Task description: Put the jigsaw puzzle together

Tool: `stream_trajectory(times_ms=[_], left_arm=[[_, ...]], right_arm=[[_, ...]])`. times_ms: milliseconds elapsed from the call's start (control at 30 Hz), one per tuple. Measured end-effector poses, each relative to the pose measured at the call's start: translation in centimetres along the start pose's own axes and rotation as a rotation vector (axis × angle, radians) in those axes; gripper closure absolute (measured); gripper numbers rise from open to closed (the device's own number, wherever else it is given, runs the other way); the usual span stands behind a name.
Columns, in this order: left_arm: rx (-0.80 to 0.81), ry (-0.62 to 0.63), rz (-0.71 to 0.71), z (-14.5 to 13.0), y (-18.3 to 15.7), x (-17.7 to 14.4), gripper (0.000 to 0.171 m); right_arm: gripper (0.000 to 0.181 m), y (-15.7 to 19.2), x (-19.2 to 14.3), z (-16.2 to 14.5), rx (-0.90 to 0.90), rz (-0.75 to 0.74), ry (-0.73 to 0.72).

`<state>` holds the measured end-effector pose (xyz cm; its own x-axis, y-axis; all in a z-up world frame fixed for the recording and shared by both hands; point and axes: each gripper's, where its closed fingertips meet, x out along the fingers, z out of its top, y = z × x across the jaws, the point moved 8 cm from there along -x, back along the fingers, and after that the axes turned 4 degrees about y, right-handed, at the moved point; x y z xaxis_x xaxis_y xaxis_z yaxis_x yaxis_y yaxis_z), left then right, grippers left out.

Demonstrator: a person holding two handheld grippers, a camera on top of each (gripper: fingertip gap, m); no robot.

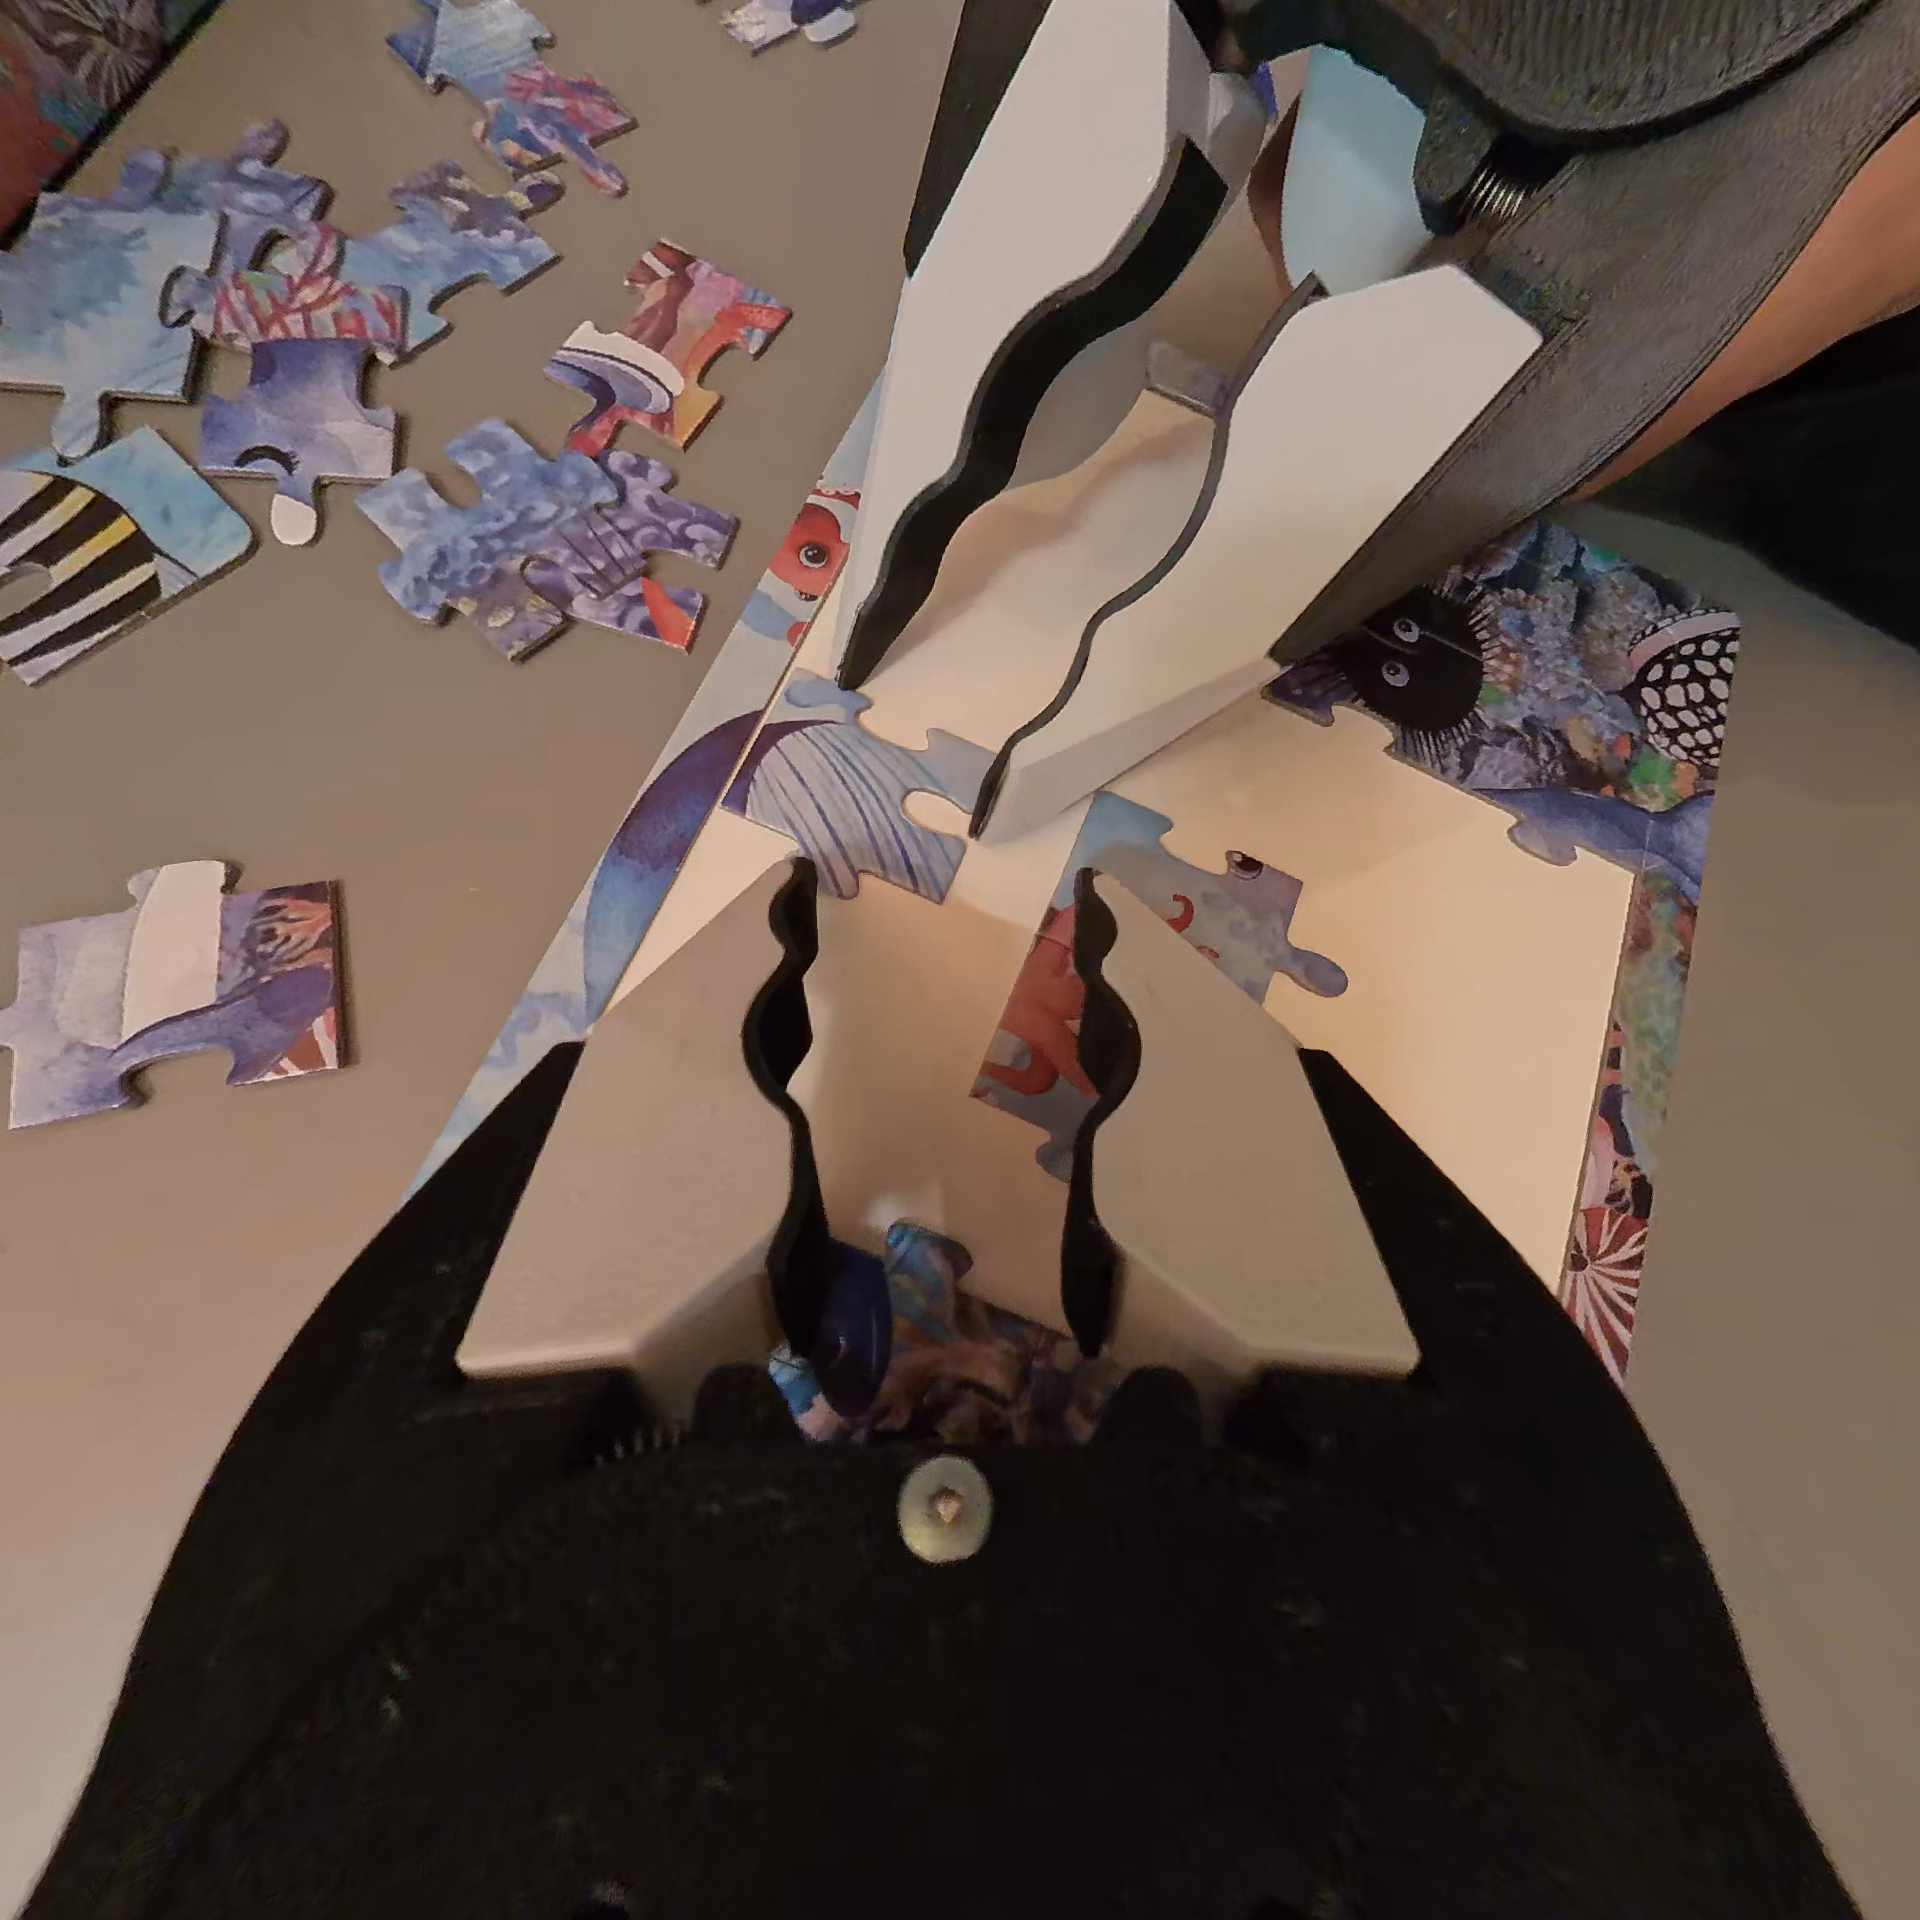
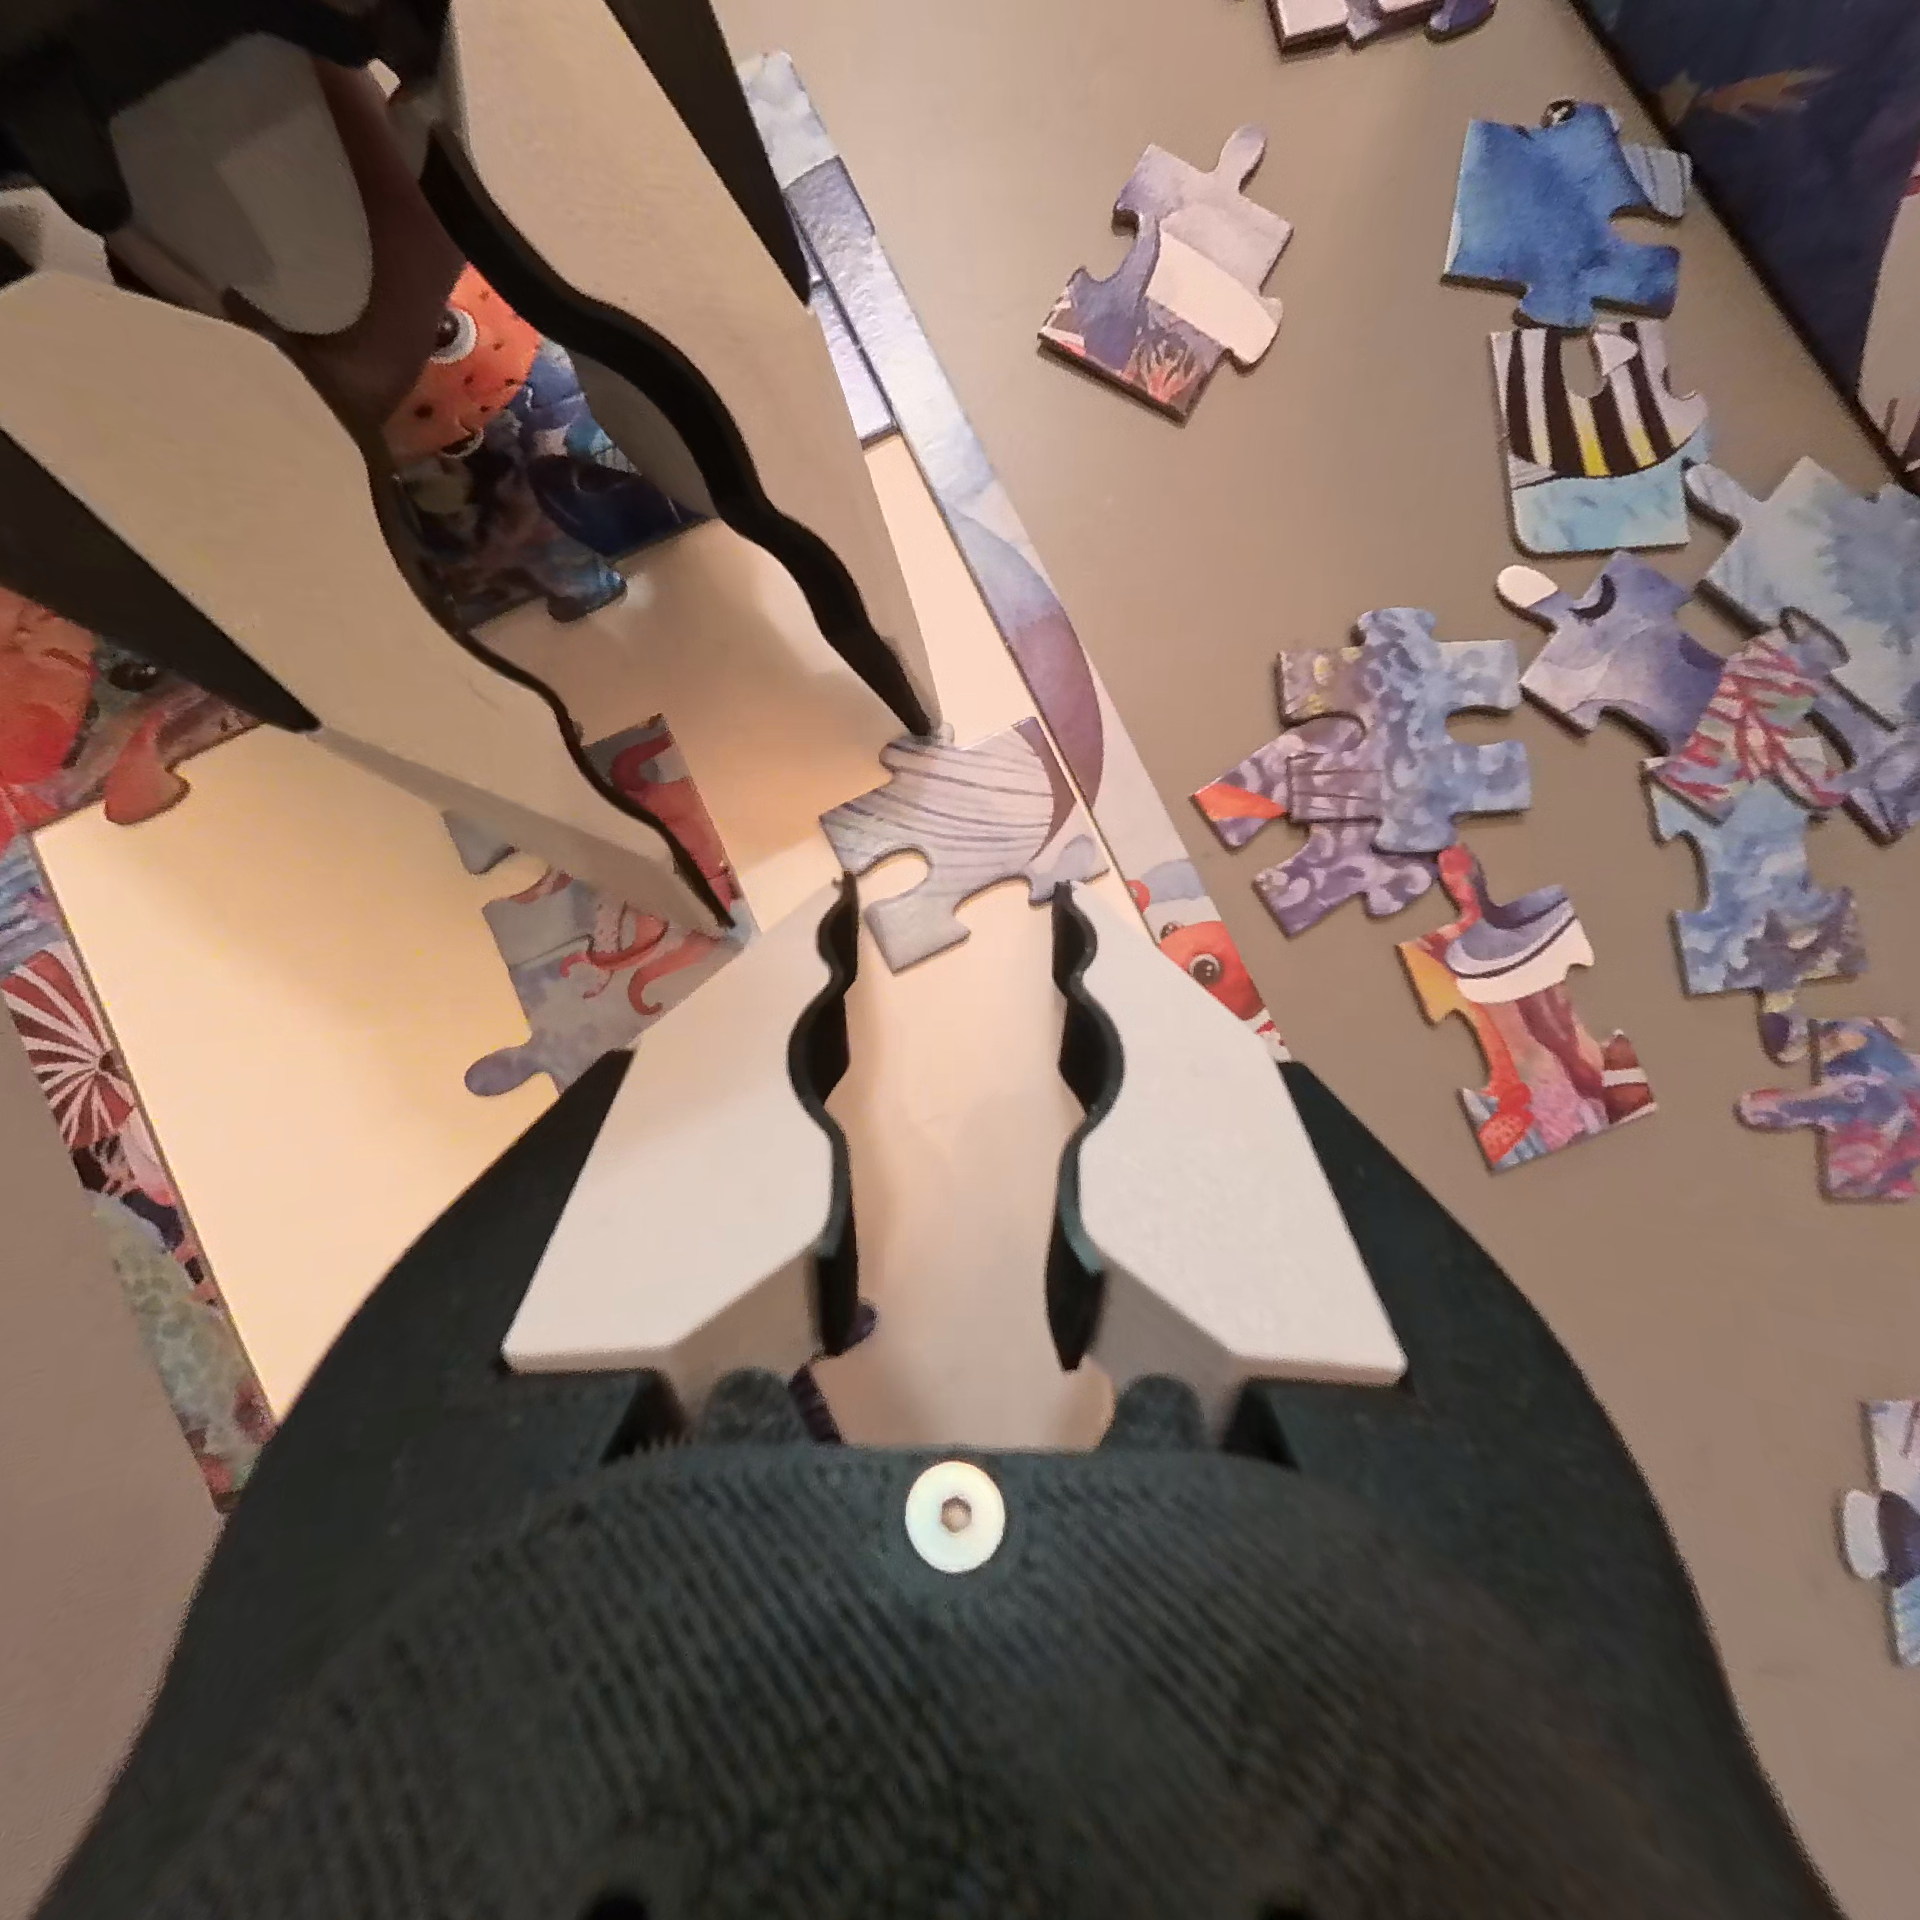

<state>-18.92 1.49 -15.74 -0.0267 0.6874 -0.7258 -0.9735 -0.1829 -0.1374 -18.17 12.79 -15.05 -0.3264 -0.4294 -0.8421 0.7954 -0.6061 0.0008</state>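
1. The left gripper has its jaws apart, holding nothing; its tips hover over the puzzle tray, just at the near edge of the whale piece.
2. The right gripper is likewise spread and empty, its tips at the opposite edge of the same whale piece.
3. In the left wrist view the right gripper comes in from the top, one tip touching the whale piece's far knob, the other resting at its right side.
4. The whale piece lies flat in the tray against the tray's left border, where the printed whale carries on.
5. An octopus piece lies just right of it on the tray's bare floor.
6. Joined pieces with a black urchin fill the tray's far right corner.
7. Loose pieces lie scattered on the grey table left of the tray, one striped piece at the picture's left edge.
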Motion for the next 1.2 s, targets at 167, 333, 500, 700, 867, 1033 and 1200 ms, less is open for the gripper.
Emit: stream_trajectory(times_ms=[167, 333, 500, 700, 867, 1033, 1200], left_arm=[[0.003, 0.005, 0.007, 0.04, -0.01, 0.12, 0.122], [-0.011, -0.006, -0.004, 0.22, -0.01, 0.26, 0.119], [-0.002, -0.008, 0.003, 0.30, -0.14, 0.39, 0.118], [-0.007, -0.015, 0.000, 0.33, -0.09, 0.32, 0.118], [-0.008, -0.032, 0.046, 0.32, 0.09, -0.33, 0.118], [-0.069, -0.009, -0.020, 0.02, 0.05, 0.03, 0.117], [-0.063, -0.006, -0.011, 0.26, -0.19, 0.40, 0.114]], right_arm=[[0.145, 0.03, 0.01, 0.07, -0.001, -0.011, 0.008], [0.144, 0.03, 0.04, 0.13, 0.001, -0.022, 0.010], [0.144, -0.02, 0.07, 0.15, 0.010, -0.024, 0.008], [0.144, -0.11, 0.06, 0.18, 0.016, -0.032, 0.006], [0.144, -0.17, 0.04, 0.16, 0.018, -0.034, 0.006], [0.144, -0.26, 0.02, 0.12, 0.031, -0.034, 0.009], [0.145, -0.25, -0.03, 0.09, 0.029, -0.043, 0.014]])
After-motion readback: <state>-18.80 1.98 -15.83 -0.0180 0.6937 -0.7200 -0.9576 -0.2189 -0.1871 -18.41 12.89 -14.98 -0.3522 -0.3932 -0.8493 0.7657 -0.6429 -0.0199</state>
